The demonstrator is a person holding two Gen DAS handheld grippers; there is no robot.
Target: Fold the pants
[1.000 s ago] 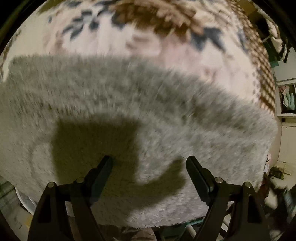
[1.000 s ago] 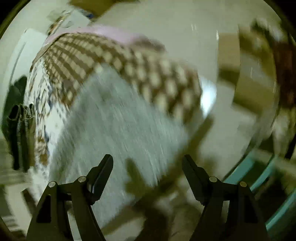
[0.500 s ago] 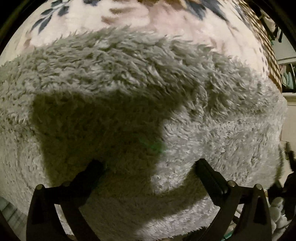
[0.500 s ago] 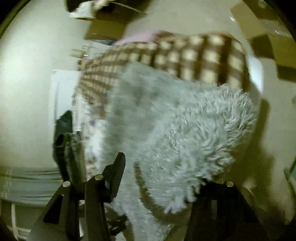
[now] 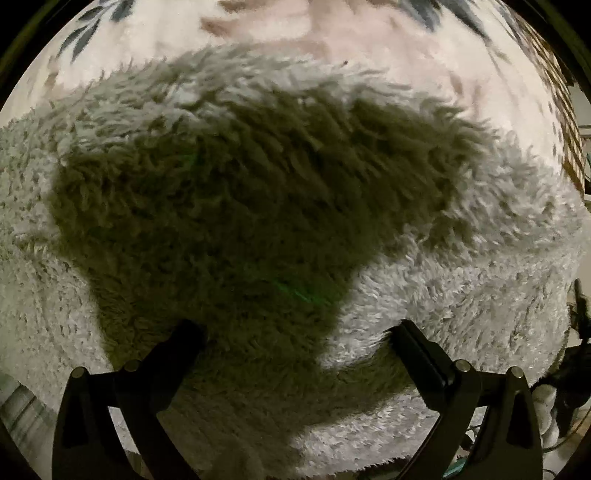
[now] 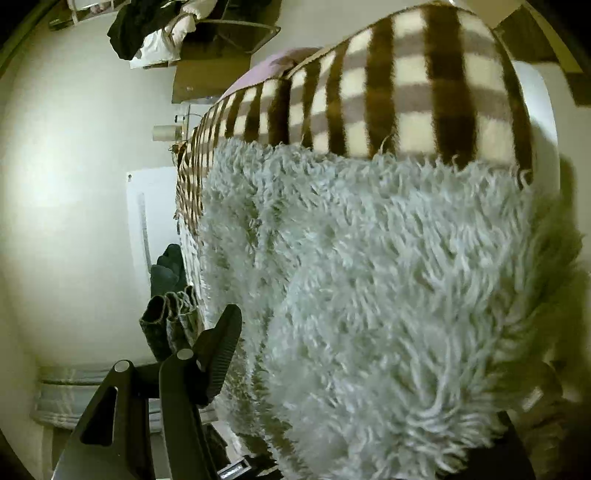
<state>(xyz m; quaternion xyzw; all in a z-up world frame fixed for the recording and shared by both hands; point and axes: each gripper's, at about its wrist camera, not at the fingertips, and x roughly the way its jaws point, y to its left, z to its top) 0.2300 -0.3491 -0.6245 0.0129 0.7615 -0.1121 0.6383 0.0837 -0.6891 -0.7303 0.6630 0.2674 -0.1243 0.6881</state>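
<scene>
Over the floral blanket (image 5: 369, 22), both grippers have closed in on the fleece pants (image 5: 461, 266): left gripper (image 5: 295, 332) gaping, right gripper (image 6: 369, 350) seemingly straddling an edge, grasp unclear.

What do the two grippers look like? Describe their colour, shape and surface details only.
Both are black. The left gripper has two angular fingers on triangular cut-out frames studded with round silver pins. The right gripper shows one finger with a ribbed pad and the same silver pins; its other finger is hidden by fluffy fabric. No cables or sleeves visible.
</scene>
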